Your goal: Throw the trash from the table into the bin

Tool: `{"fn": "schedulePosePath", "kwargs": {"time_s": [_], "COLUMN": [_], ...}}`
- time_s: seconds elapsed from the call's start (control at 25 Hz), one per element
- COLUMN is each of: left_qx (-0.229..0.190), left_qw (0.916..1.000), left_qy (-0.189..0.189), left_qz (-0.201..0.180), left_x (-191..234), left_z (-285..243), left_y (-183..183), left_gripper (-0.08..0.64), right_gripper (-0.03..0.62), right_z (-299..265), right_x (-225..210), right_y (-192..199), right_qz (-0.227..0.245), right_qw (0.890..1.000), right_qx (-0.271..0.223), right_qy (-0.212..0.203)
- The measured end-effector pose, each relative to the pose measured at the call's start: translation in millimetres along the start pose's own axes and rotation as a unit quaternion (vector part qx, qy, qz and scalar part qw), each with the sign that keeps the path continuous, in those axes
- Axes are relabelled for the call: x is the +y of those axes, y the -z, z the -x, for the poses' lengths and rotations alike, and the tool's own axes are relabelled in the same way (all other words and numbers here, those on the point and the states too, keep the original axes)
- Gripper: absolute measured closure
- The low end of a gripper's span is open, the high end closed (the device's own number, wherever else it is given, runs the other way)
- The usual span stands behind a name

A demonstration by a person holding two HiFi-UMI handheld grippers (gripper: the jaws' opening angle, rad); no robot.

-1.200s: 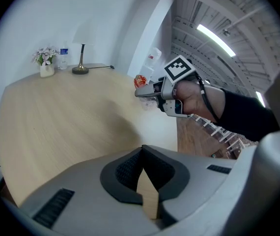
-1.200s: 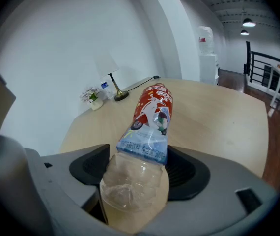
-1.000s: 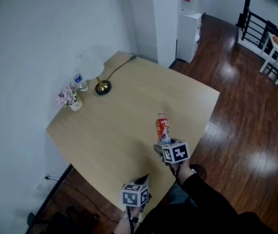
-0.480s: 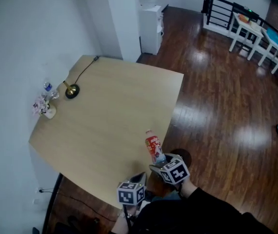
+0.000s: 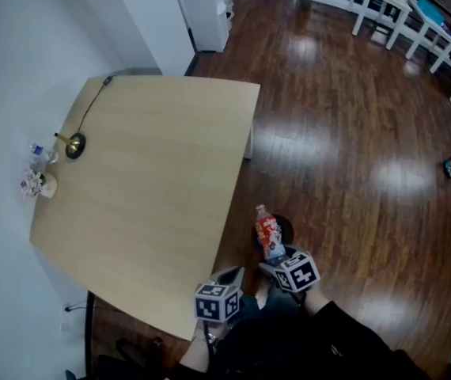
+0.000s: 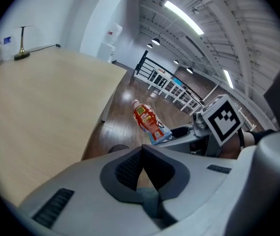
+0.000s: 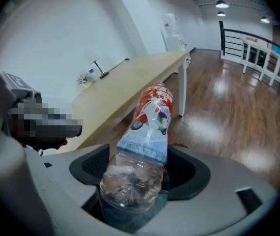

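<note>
Red-labelled bottle [image 5: 268,234] clamped by its base in the right gripper [image 5: 274,253], over floor [image 5: 352,157] beside the table [image 5: 154,172]; left gripper [image 5: 230,276] closed, empty. Grip is best kept firm until the bin (unseen) is found.

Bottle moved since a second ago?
Yes: the bottle, in the right gripper, has gone from over the table to past its edge, above the floor.

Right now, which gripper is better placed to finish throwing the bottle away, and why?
Right. The right gripper is shut on the bottle, held over the floor beside the table; the left gripper is shut and empty.
</note>
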State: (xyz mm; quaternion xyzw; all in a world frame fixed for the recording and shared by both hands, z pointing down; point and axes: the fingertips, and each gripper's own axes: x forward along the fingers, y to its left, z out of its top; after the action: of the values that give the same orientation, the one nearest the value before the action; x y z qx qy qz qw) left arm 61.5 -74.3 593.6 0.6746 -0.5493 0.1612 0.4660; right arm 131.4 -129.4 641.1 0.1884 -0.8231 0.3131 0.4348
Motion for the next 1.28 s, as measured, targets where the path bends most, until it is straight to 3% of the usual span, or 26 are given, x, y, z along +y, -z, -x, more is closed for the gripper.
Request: {"fn": "schedulePosePath", "kwargs": {"time_s": [0.24,0.48,0.76,0.92,1.08,1.28], "left_qx": [0.035,0.066,0.095,0.103,0.110,0.115], "left_qw": [0.9994,0.9975,0.9927,0.9902,0.9881,0.9876], "left_qy": [0.001,-0.008,-0.024,-0.032,-0.037,-0.032], "left_qz": [0.004,0.024,0.070,0.089,0.102,0.101], "left_x": [-27.2,-25.7,-1.5,5.8,11.7,12.8], "left_z": [-65.9,-125.8,-184.0,-202.7,-214.6,-215.6], "left_y": [8.8,40.0,77.5,89.8,102.1,105.9], "left_gripper": [0.555,0.555,0.555,0.555,0.555,0.554], "right_gripper": [0.222,0.222,0.218,0.215,0.198,0.173], "right_z": [-25.7,-90.8,-203.2,-240.8,-277.0,-279.6], "right_x": [-81.7,-139.5,-188.7,-213.4,-209.9,-204.5], "right_y": [46.6,97.7,170.9,196.7,182.3,178.4], "right_qz": [-0.034,-0.054,-0.078,-0.080,-0.083,-0.092], "right_qw": [0.998,0.993,0.977,0.965,0.975,0.976], "right_qx": [0.050,0.105,0.200,0.250,0.205,0.199], "right_qy": [0.008,0.004,-0.003,0.016,-0.012,-0.011]}}
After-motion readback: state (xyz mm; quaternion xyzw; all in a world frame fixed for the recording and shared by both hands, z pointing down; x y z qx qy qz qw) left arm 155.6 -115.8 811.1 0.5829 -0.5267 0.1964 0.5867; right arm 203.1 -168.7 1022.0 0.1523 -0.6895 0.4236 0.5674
